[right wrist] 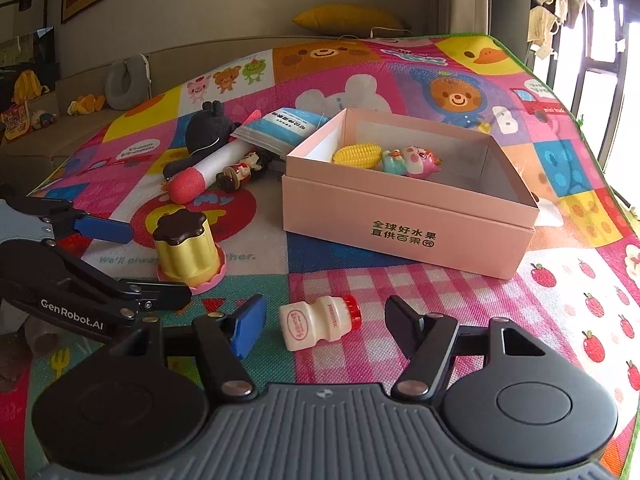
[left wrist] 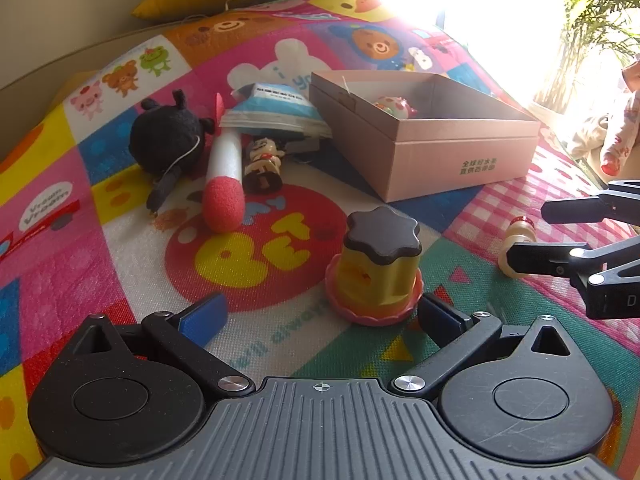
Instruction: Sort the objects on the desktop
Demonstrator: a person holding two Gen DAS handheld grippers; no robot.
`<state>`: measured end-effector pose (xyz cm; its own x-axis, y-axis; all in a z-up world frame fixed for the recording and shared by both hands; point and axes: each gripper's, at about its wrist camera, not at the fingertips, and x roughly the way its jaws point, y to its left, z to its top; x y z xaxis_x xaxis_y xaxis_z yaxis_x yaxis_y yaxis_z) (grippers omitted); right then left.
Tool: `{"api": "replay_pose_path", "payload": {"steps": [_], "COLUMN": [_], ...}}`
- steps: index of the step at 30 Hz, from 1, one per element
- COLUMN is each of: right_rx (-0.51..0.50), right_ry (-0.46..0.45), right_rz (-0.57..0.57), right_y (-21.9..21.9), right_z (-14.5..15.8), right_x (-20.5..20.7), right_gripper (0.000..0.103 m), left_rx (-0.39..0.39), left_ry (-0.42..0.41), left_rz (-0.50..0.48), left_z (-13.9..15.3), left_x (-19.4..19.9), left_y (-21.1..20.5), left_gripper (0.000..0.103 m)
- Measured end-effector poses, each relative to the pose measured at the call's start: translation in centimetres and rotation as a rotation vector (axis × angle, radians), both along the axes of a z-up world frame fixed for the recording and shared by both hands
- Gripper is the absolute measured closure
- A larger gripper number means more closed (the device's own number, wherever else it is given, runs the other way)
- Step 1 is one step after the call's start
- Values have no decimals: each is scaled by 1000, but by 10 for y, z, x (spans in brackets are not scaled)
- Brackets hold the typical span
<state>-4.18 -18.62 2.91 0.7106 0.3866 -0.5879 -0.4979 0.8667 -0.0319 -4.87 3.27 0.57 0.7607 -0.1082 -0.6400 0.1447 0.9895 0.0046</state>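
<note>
Two grippers over play mat (right wrist: 440,292): my right gripper (right wrist: 326,326) half open, empty, straddling toppled yogurt bottle (right wrist: 318,326), long axis crosswise between fingers. Left gripper (left wrist: 320,312) wide, nearer pudding toy (left wrist: 376,268). Pink box (right wrist: 400,216) ahead.

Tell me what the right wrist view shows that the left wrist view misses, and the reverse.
Only the right wrist view shows the yellow toy corn inside the pink box, the whole yogurt bottle lying on its side between the open right gripper, and a grey neck pillow by the wall.

Only the left wrist view shows the bright window with plants and a patterned sleeve at the edge.

Both show the pudding toy, the open left gripper near it, the black plush, the foam rocket and the pig toy in the box.
</note>
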Motion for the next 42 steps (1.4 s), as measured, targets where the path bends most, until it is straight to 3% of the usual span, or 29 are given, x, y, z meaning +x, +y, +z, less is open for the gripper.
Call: {"api": "replay_pose_path", "payload": {"steps": [6, 12, 16, 20, 25, 30, 33, 42], "right_rx": [-88, -110, -78, -1, 40, -31, -53, -25], "right_ry": [-15, -8, 26, 72, 16, -69, -50, 6], "right_rz": [-9, -3, -6, 45, 86, 62, 61, 94], "right_y": [-19, -13, -3, 6, 14, 17, 15, 17], "right_z": [1, -7, -7, -5, 1, 3, -3, -10], "right_x": [-5, -3, 4, 2, -7, -8, 0, 19], "right_gripper": [37, 37, 54, 57, 57, 48, 41, 41], "left_rx": [0, 0, 0, 0, 0, 0, 1, 1], "left_ry": [0, 0, -1, -1, -1, -1, -1, -1], "left_rz": [0, 0, 0, 0, 1, 1, 1, 1], "left_z": [0, 0, 0, 0, 0, 0, 0, -1], "left_x": [0, 0, 0, 0, 0, 0, -1, -1], "left_y": [0, 0, 0, 0, 0, 0, 0, 0], "left_gripper": [0, 0, 0, 0, 0, 0, 0, 0]}}
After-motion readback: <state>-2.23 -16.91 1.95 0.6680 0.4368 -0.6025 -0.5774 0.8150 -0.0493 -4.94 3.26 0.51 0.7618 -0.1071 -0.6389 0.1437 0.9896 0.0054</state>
